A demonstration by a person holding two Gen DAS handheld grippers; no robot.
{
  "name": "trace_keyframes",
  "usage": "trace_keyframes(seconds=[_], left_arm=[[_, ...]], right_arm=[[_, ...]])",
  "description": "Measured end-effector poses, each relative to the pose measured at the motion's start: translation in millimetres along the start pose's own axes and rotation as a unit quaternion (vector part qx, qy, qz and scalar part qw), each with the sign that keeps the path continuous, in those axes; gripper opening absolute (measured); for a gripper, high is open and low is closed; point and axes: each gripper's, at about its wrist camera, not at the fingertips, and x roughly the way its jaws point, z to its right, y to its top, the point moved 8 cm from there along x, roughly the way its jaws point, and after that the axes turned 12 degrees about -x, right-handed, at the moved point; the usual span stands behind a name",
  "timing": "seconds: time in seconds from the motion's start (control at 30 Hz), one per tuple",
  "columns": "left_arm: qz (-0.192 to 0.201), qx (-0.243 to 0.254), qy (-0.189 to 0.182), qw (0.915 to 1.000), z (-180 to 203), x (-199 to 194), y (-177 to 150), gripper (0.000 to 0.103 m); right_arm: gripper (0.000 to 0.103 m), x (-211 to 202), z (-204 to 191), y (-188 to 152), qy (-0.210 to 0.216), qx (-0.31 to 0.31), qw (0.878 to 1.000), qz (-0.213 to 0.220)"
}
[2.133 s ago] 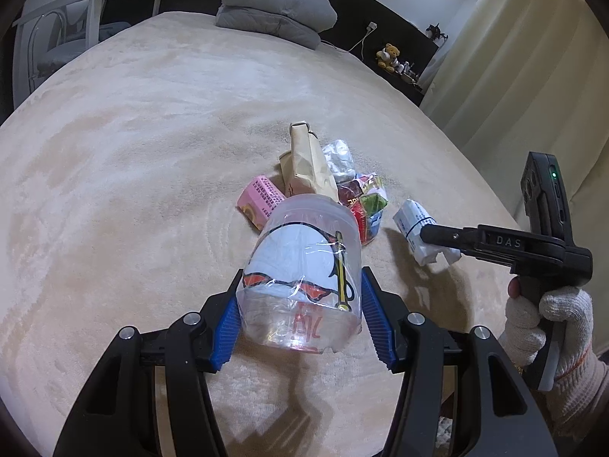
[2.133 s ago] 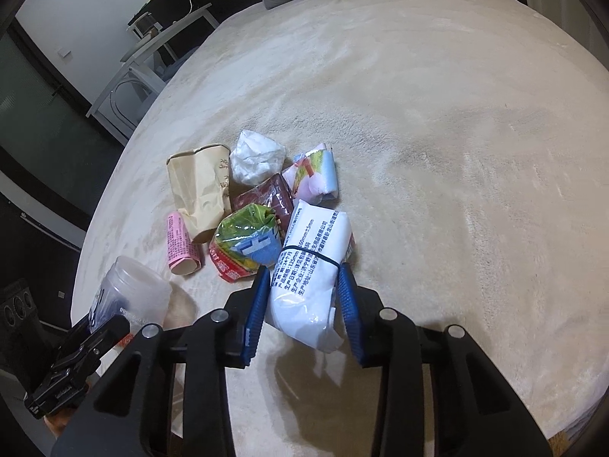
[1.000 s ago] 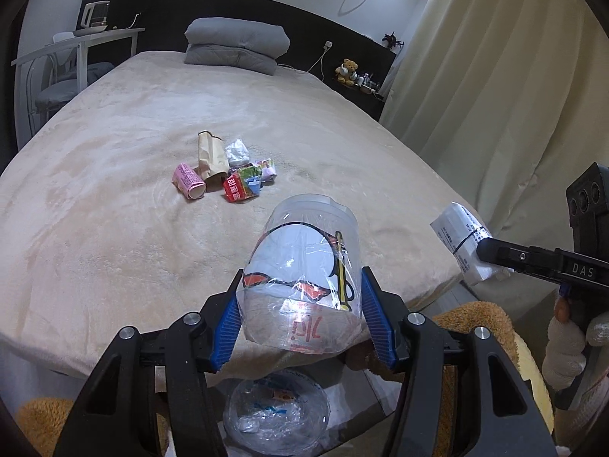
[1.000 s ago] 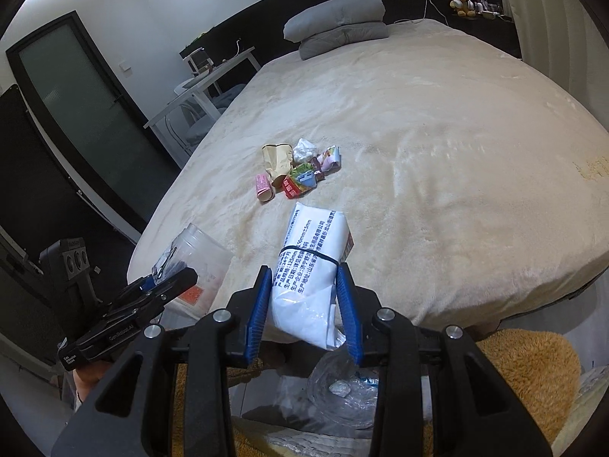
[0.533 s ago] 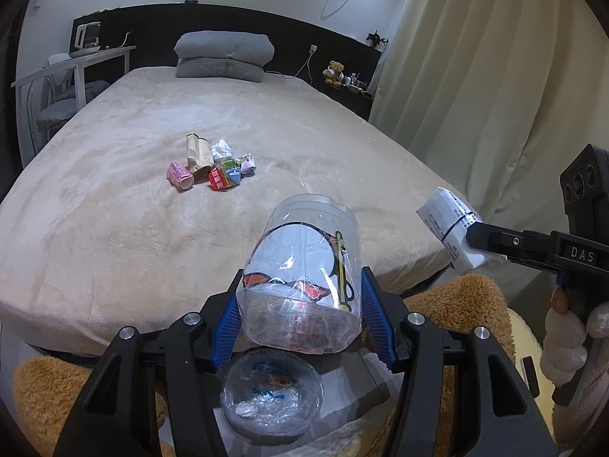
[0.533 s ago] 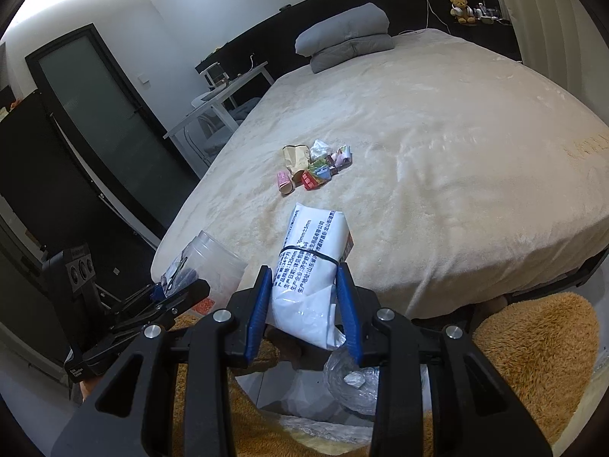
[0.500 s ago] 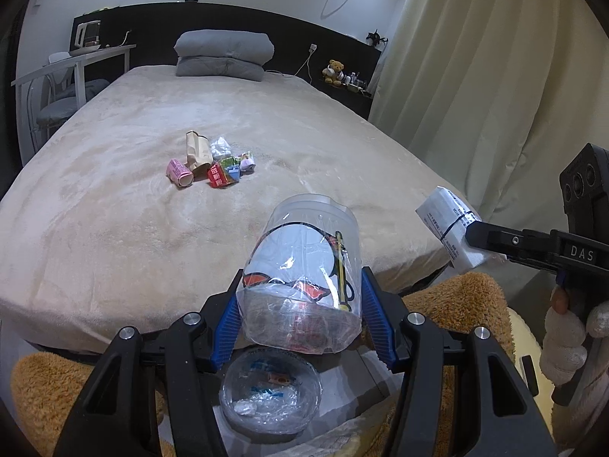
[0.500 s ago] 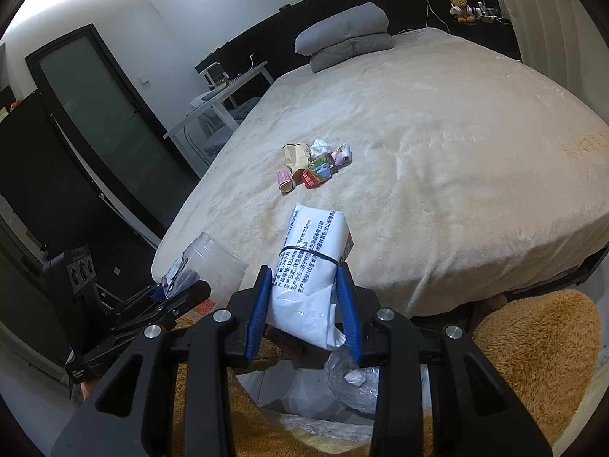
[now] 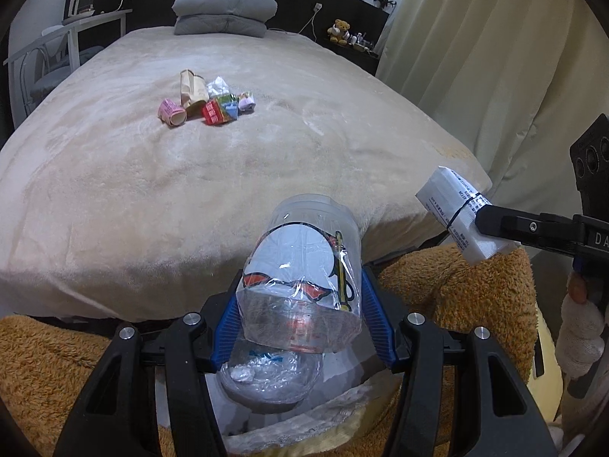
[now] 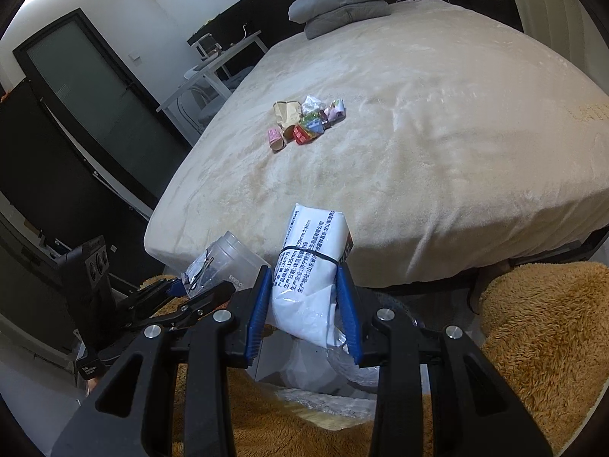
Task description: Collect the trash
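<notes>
the left gripper (image 9: 302, 318) was clamped on a clear plastic jar (image 9: 302, 282), its blue pads (image 9: 227, 327) pressing the jar's two sides; the jar lay tilted, mouth pointing forward and away from the jaws, with a printed label showing through its wall. directly below the jaws, a clear plastic container (image 9: 268, 377) holding crumpled film sat inside a bag-lined bin (image 9: 304, 438), flanked by brown fleece (image 9: 49, 361). to the right of these jaws, the right gripper (image 9: 491, 221) came in from the frame edge, held by a gloved hand (image 9: 582, 331).

the right gripper (image 10: 304, 312) was closed on a white printed packet (image 10: 312, 262) bound by a thin black band; the packet stood up between the blue pads (image 10: 259, 312) and reached forward past their tips. beneath the jaws lay the bin's opening with clear plastic in it. to the left of these jaws, the left gripper (image 10: 182, 297) showed with the jar (image 10: 224, 262) in its hold.

well ahead of both sets of jaws, a small heap of remaining trash (image 9: 207, 103) (image 10: 304, 122) rested on the beige bed (image 9: 152, 190), including a pink roll (image 9: 172, 112), a brown paper bag (image 9: 192, 89) and a red and green wrapper (image 9: 220, 109). grey pillows (image 9: 224, 11) lay at the far end.
</notes>
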Motion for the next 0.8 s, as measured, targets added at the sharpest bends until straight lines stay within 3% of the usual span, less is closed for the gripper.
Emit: trace_keyframes(seconds=[0.4, 0.8], left_arm=[[-0.089, -0.029, 0.008, 0.9956, -33.1, 62.9, -37.4, 0.056], [-0.163, -0.063, 0.011, 0.9846, -59.5, 112.5, -65.0, 0.056]], right_arm=[[0.035, 76.5, 24.6, -35.9, 0.000, 0.023, 0.994, -0.104], [0.035, 133.3, 44.5, -65.2, 0.001, 0.044, 0.982, -0.185]])
